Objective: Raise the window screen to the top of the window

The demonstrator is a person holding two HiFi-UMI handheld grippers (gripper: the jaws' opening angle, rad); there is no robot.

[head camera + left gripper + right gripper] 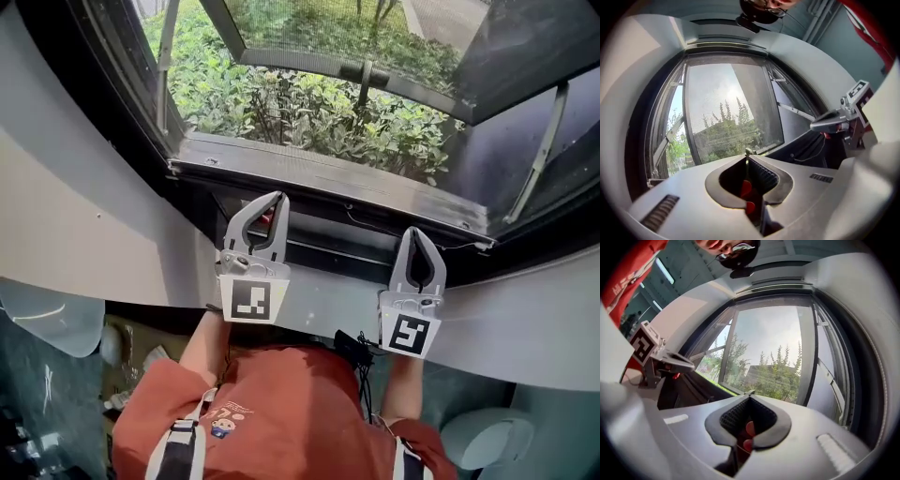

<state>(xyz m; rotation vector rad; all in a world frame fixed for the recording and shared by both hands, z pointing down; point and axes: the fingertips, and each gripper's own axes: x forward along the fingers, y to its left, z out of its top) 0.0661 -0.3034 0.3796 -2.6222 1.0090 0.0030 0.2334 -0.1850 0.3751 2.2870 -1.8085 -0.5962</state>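
Note:
The window (319, 173) fills the head view, with green bushes outside. A fine mesh screen (726, 108) covers the opening in the left gripper view, its lower edge down near the sill. My left gripper (278, 197) is shut and empty, its tips at the dark lower frame rail (337, 246). My right gripper (414, 232) is shut and empty too, its tips at the same rail further right. The left gripper view shows its own jaws (748, 152) closed toward the mesh, with the right gripper (820, 125) alongside. In the right gripper view the closed tips (750, 392) point at the window and the left gripper (686, 365) is beside them.
A pale curved wall ledge (94, 234) runs under the window. An outward-opened pane with a metal stay arm (539, 155) stands at the right, another stay (167, 56) at the left. The person's red sleeve (169, 394) and harness straps are below.

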